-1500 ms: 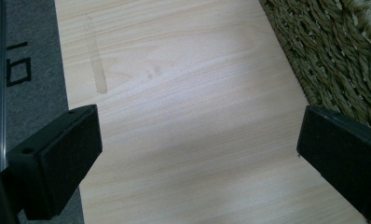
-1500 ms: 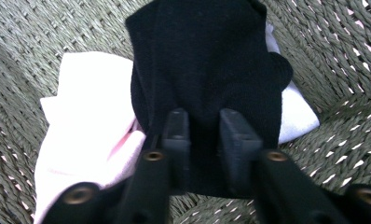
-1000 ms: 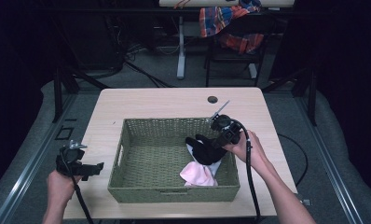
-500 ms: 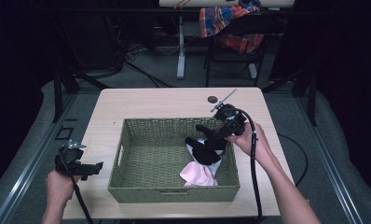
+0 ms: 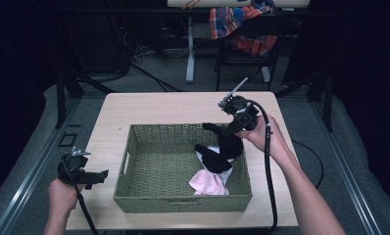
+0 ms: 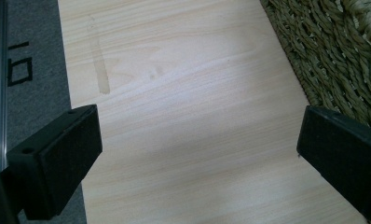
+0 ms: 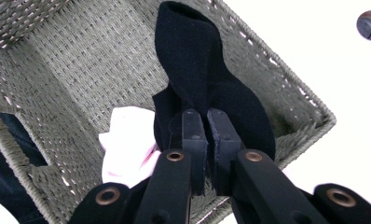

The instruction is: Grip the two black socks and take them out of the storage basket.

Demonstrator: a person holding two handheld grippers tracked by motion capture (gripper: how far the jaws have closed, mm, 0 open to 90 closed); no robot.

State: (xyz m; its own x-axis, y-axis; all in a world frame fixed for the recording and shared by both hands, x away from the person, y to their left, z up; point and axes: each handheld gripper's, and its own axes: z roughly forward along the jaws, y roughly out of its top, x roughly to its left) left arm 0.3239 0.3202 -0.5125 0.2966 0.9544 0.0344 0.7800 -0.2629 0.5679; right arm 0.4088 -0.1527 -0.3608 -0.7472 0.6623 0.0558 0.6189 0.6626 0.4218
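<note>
On a pale wooden counter (image 5: 154,110) in a dim workshop, the right gripper (image 5: 231,128), jaws clamped on a black sock (image 7: 197,79), holds it above the woven basket (image 5: 149,196) beside a pink cloth (image 5: 208,182); the left gripper (image 6: 197,158) hovers, jaws wide.

My right tool (image 5: 231,128) pinches a black sock (image 5: 221,149), lifting it above the basket (image 5: 134,196) on the tabletop (image 5: 163,105). A pink cloth (image 5: 207,182) lies inside. My left tool (image 5: 99,176) hovers beside the basket.

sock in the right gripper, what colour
Black sock, clearest in the right gripper view.
</note>
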